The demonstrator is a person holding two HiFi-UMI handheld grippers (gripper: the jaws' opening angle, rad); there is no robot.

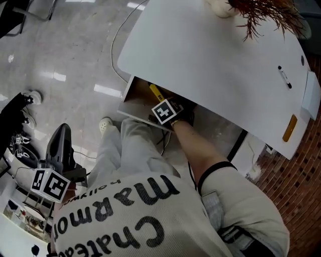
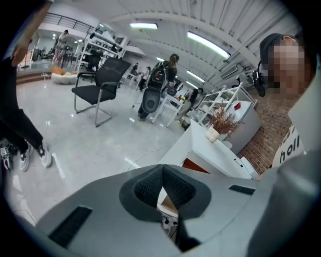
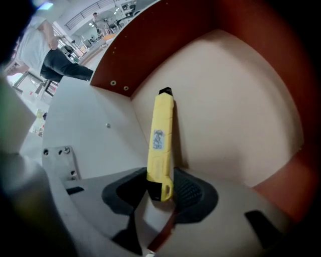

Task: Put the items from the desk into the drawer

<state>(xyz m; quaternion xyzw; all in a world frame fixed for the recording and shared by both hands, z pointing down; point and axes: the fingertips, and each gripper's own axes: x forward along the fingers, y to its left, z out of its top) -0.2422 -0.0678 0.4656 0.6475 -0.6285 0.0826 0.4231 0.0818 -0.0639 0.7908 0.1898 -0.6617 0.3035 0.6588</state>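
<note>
The white desk has its wooden drawer pulled open below the front edge. My right gripper reaches down into the drawer, shut on a yellow utility knife. In the right gripper view the knife stands between the pads of the right gripper, its black tip close to the drawer floor. On the desk lie a black marker and an orange item. My left gripper hangs at the lower left, away from the desk; its pads meet with nothing between them.
A vase of dried plants stands at the desk's far edge. A cable runs across the shiny floor. A black chair and several people are far off. A brick wall lies at the right.
</note>
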